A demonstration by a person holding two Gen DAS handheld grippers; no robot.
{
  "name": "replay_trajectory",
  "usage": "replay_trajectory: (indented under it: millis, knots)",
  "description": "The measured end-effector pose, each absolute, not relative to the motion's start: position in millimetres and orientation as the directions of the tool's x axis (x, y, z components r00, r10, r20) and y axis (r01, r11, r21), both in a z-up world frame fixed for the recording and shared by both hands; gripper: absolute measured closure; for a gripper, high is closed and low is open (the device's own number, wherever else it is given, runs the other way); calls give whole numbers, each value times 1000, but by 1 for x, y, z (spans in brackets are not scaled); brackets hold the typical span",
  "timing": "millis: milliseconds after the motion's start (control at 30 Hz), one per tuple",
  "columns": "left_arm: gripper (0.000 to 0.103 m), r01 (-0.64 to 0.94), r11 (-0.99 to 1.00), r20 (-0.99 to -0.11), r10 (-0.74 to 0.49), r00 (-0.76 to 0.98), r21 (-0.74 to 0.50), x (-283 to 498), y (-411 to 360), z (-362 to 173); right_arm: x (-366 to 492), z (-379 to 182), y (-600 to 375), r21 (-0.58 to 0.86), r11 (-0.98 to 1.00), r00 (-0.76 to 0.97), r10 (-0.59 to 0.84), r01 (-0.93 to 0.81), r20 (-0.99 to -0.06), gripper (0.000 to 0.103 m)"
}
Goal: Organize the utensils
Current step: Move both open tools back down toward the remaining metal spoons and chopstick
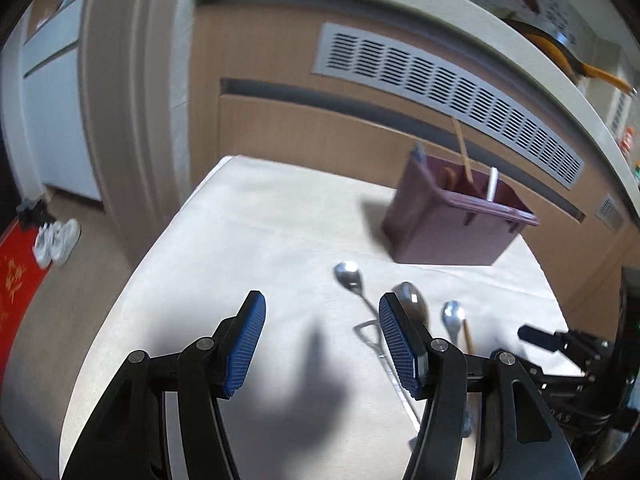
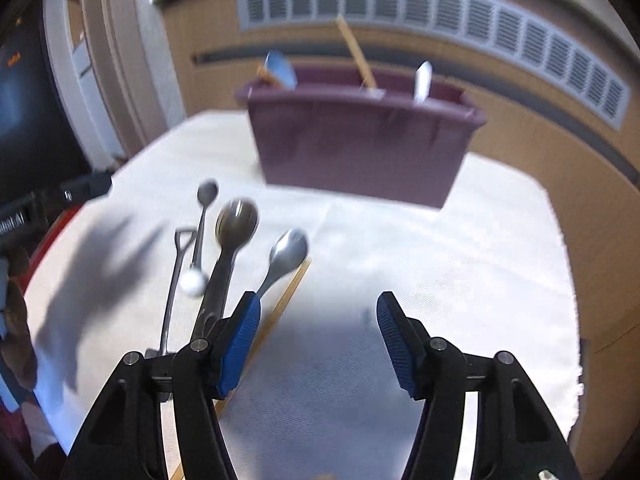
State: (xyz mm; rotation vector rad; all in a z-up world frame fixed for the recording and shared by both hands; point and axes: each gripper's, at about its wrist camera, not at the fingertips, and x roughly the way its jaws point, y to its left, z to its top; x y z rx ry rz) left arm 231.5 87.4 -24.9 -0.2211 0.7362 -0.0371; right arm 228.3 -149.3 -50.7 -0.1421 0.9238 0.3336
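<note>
Right wrist view shows a few utensils standing in the purple bin while several spoons wait on the table, both the right gripper and left gripper wide and empty.

Each hand-held gripper: black linkage arms, silver screws, blue ribbed pads.

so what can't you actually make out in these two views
- Inside of the purple caddy: its front wall hides the compartments in the right wrist view, so only utensil tips show.
- Handle ends of the spoons and the chopstick: hidden behind the right gripper fingers.
- Spoon handles in the left wrist view: covered by the left gripper.
</note>
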Motion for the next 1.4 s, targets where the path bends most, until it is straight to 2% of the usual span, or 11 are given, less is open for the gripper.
replay_trajectory:
  millis: [100,133,200,500,867,1067,1100,1233,1400]
  knots:
    - [43,-65,968,-666,-116,737,-241,233,97,-28,229,-56,-147,76,928,516,270,-366,-813,56]
    - [43,-71,967,-668,-116,735,-245,233,98,-29,230,-56,-145,101,918,501,299,-384,-812,65]
    - [43,-75,965,-673,-118,730,-251,235,98,-32,233,-56,-135,134,892,470,350,-432,-811,76]
    - [43,-69,962,-695,-140,705,-264,236,101,-42,247,-58,-90,96,861,438,346,-499,-830,77]
    - [43,-58,948,-712,-195,674,-314,238,97,-54,206,-65,-136,81,890,393,277,-448,-877,77]
    - [43,2,957,-712,-216,668,-288,235,73,-51,210,-69,-138,129,899,398,309,-417,-864,77]
    - [43,7,957,-706,-219,674,-290,235,70,-50,213,-70,-134,103,903,407,286,-417,-868,79]
    - [43,38,958,-702,-235,672,-284,233,63,-46,217,-71,-136,24,907,447,231,-421,-864,95]
    - [43,90,949,-710,-286,643,-301,237,45,-50,225,-67,-180,-11,945,508,166,-326,-845,97]
